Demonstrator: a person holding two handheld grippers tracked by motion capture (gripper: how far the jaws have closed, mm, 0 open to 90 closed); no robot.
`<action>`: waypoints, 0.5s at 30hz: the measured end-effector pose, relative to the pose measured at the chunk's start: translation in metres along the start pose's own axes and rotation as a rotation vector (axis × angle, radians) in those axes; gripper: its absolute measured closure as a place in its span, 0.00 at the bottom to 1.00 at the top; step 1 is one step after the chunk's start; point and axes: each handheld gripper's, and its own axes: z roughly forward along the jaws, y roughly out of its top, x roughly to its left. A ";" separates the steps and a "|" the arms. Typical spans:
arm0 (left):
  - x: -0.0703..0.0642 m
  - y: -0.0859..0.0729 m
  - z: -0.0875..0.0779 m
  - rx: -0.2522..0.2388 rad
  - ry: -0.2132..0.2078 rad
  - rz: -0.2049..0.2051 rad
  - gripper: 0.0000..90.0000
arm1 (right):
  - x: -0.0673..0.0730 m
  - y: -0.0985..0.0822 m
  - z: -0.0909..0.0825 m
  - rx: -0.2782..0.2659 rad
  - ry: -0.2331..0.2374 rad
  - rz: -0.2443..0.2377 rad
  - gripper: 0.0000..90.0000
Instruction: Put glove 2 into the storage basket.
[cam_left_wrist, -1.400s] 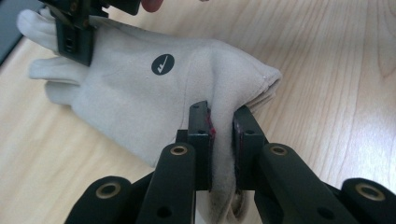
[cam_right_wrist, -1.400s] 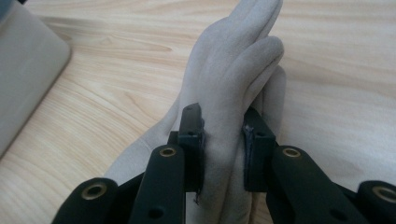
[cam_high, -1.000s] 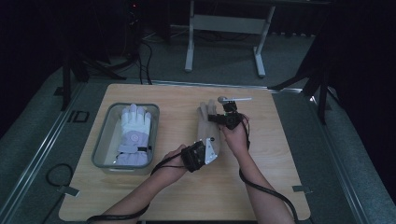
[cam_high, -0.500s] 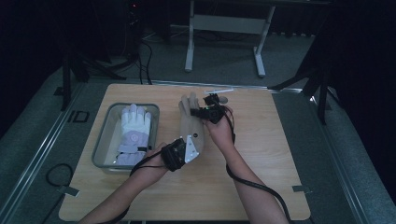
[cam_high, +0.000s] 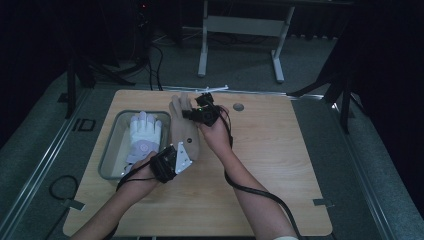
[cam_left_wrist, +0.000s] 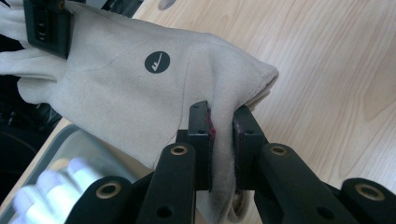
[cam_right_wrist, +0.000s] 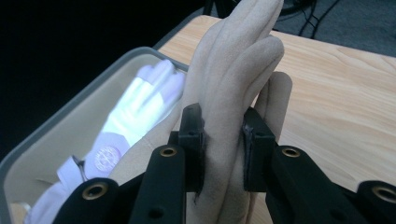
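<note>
Beige glove (cam_high: 182, 131) now off bench (cam_high: 280, 165), stretched between both tongs; vs. a sec ago it sits further left, beside tray (cam_high: 111, 150) w/ white glove (cam_high: 144, 137). Left tongs (cam_high: 180, 159) clamp cuff, right tongs (cam_high: 192, 113) clamp fingers. Likely headed for tray.

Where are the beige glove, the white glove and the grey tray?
beige glove (cam_left_wrist: 116, 88), left gripper view, on the back of the glove.
white glove (cam_high: 144, 135), high view, on its palm area.
grey tray (cam_high: 111, 145), high view, on its left wall.
</note>
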 end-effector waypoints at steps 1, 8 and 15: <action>0.003 -0.005 -0.004 0.002 0.008 -0.010 0.91 | 0.006 0.003 0.005 -0.003 0.010 -0.003 0.82; 0.014 -0.023 -0.016 0.018 0.031 -0.034 0.91 | 0.022 0.011 0.021 -0.004 0.038 -0.011 0.82; 0.032 -0.060 -0.035 0.064 0.055 -0.077 0.91 | 0.056 0.020 0.060 0.014 0.077 -0.032 0.82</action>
